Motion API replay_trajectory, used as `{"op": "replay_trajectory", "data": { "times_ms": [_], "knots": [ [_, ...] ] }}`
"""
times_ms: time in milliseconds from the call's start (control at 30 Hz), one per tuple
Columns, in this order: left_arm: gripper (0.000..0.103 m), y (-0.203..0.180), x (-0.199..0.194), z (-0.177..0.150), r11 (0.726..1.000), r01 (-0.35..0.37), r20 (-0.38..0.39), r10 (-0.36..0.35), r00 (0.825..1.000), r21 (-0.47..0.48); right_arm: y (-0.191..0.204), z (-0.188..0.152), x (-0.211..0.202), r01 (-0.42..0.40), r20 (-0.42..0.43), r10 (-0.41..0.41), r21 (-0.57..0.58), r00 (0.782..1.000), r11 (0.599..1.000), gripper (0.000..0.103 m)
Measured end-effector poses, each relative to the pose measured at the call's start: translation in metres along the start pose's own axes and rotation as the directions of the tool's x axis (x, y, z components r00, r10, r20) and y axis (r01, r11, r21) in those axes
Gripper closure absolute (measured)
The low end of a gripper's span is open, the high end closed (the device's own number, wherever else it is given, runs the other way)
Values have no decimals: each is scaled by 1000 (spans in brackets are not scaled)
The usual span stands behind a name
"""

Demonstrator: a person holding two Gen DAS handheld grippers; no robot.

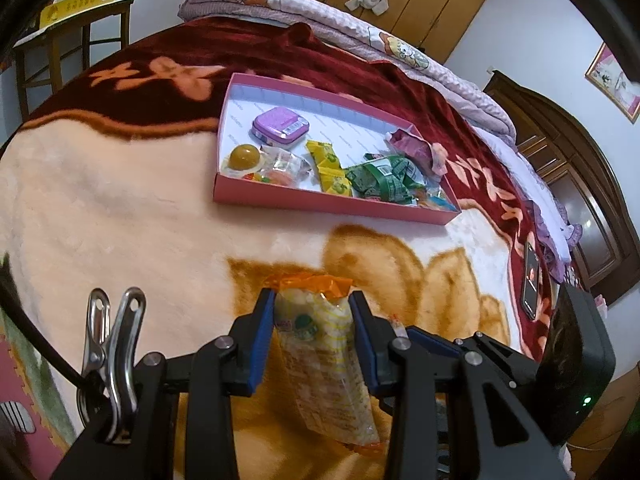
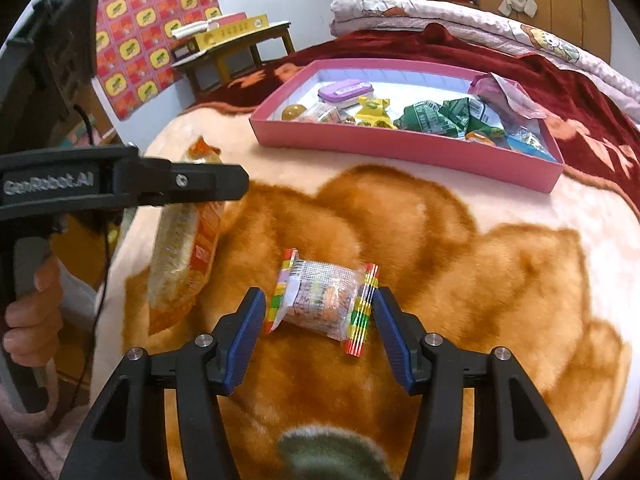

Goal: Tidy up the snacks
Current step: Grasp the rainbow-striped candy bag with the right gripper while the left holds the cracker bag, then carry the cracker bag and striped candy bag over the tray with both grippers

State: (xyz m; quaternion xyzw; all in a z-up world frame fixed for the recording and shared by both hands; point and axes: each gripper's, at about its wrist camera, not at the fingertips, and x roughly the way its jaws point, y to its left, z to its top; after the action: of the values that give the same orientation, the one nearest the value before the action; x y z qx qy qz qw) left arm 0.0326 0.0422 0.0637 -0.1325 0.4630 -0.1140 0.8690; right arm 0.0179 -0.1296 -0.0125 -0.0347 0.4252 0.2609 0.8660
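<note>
In the left wrist view my left gripper (image 1: 313, 304) is shut on a long orange and yellow snack packet (image 1: 328, 364), which hangs between the blue pads above the blanket. The right wrist view shows that same gripper (image 2: 240, 184) side-on at the left, with the orange packet (image 2: 184, 256) dangling from it. My right gripper (image 2: 320, 300) stands open around a small clear packet with striped ends (image 2: 320, 296) that lies flat on the blanket; the pads are just clear of it. Further back sits a pink box (image 1: 320, 205) (image 2: 400, 148) with a purple tin, yellow and green packets.
A phone (image 1: 531, 280) lies on the blanket to the right. A folded quilt (image 2: 440, 12) runs along the bed's far side. A small wooden table (image 2: 240, 46) stands beyond the bed. A person's hand (image 2: 32, 308) grips the left handle. A metal clip (image 1: 116, 344) hangs on the left gripper.
</note>
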Motion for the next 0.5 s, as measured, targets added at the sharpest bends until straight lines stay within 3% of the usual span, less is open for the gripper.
{"op": "replay_trajectory", "data": {
  "times_ms": [267, 500],
  "knots": [
    [64, -2, -1, 3, 1000, 6, 17, -6, 1000, 15, -4, 0, -1, 11, 4, -11, 15, 1000, 1000, 61],
    [64, -5, -4, 14, 999, 14, 38, -15, 999, 37, -5, 10, -14, 9, 55, -9, -1, 998, 1000, 61]
  ]
}}
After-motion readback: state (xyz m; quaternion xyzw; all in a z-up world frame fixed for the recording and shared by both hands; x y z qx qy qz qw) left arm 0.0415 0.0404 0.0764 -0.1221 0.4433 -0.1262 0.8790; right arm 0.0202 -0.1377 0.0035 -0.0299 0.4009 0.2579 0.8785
